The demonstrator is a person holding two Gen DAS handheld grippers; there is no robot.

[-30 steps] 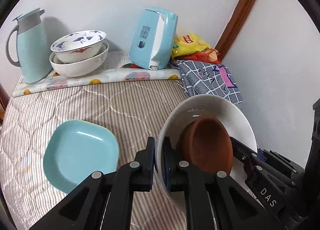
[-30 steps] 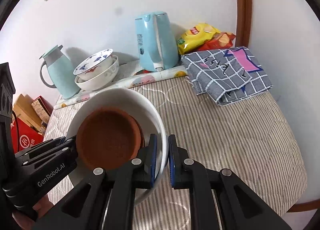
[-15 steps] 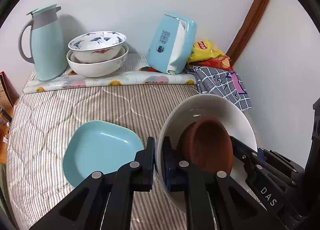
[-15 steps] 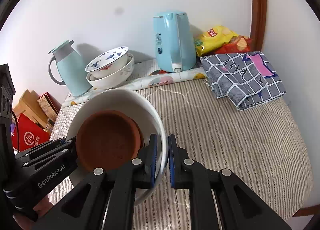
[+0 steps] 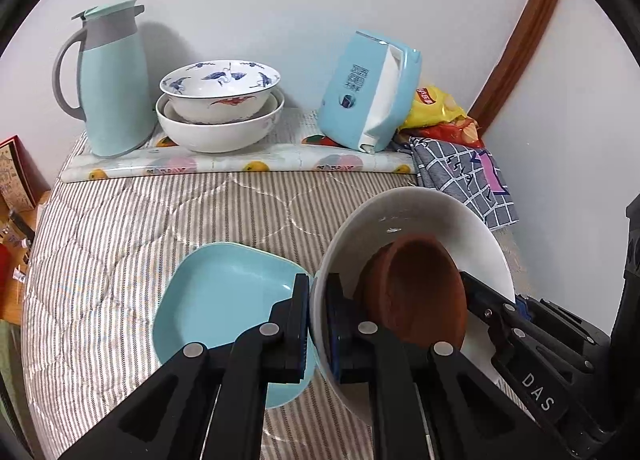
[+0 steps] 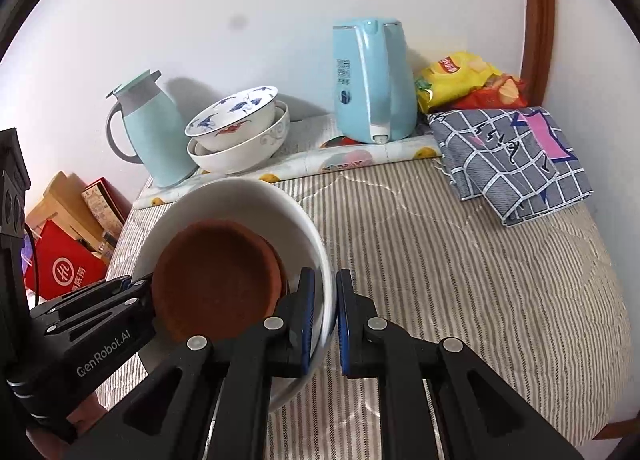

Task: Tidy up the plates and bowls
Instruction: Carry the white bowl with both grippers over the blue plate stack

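Note:
A large white bowl hangs above the striped table cover, with a brown clay dish lying inside it. My left gripper is shut on the bowl's left rim. My right gripper is shut on the opposite rim of the same white bowl, where the brown dish fills the middle. A light blue square plate lies on the cover just left of and partly under the bowl. Two stacked bowls, the upper one with blue bird patterns, stand at the back.
At the back stand a pale blue thermos jug, a blue electric kettle and a yellow chip bag. A folded checked cloth lies at the right. Boxes sit beyond the table's left edge.
Both grippers have carried the white bowl with the brown dish leftward, so it now hangs next to and partly over the blue square plate. Both grips are unchanged.

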